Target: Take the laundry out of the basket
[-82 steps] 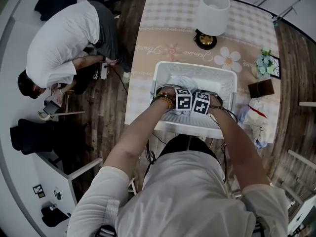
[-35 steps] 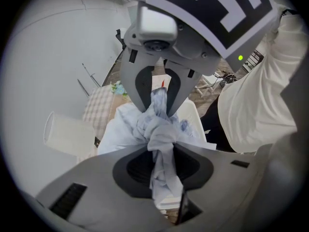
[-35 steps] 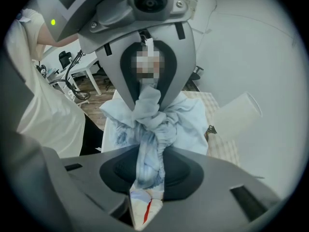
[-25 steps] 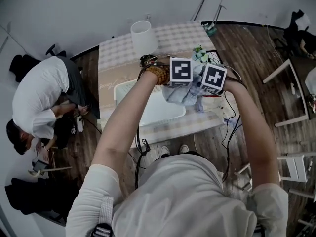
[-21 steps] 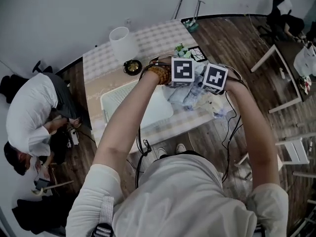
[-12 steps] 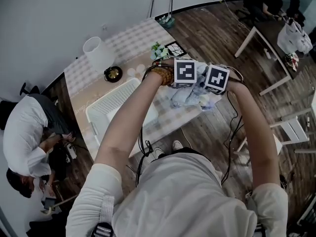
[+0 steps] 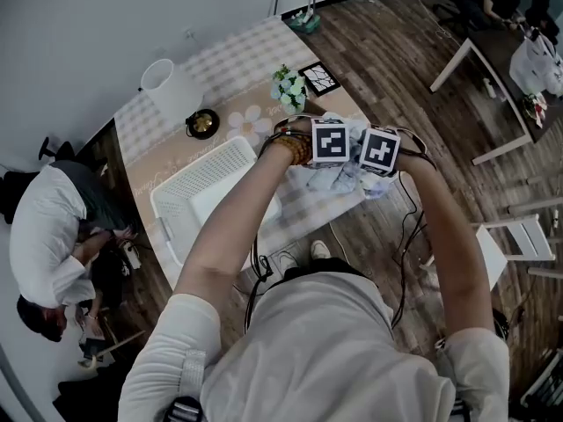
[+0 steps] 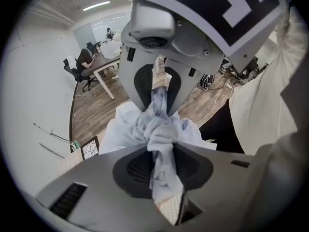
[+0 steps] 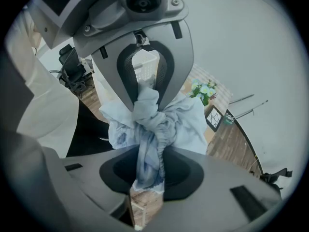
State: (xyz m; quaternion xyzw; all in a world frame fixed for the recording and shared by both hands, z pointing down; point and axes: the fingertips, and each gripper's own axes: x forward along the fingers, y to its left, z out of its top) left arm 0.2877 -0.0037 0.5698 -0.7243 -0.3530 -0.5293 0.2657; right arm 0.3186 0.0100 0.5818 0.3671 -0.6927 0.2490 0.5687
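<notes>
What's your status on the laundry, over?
Both shut on the pale garment: left hand-held gripper, right hand-held gripper. Garment out of the white basket, above the table. Flowers just beyond.

1. Left claw view: the bunched garment [image 8: 130, 127] fills the left claw [image 8: 161, 129] and covers most of both ribbed pads [image 8: 137, 166].
2. Right claw view: the same bunch masks the pads of the right claw [image 9: 147, 124], and its lower end runs out of sight behind the near jaw.
3. Head view, centre: the marker cubes [image 7: 330, 141] cover both claws' jaws, and only crumpled edges of the garment show.
4. A forearm [image 7: 237, 236] crosses the right-hand corner of the basket [image 7: 198, 187].
5. Upper right: a second table [image 7: 501, 86] is cut by the frame's edge.
6. Left edge: what the crouched person [image 7: 44, 227] handles is too small to tell.
</notes>
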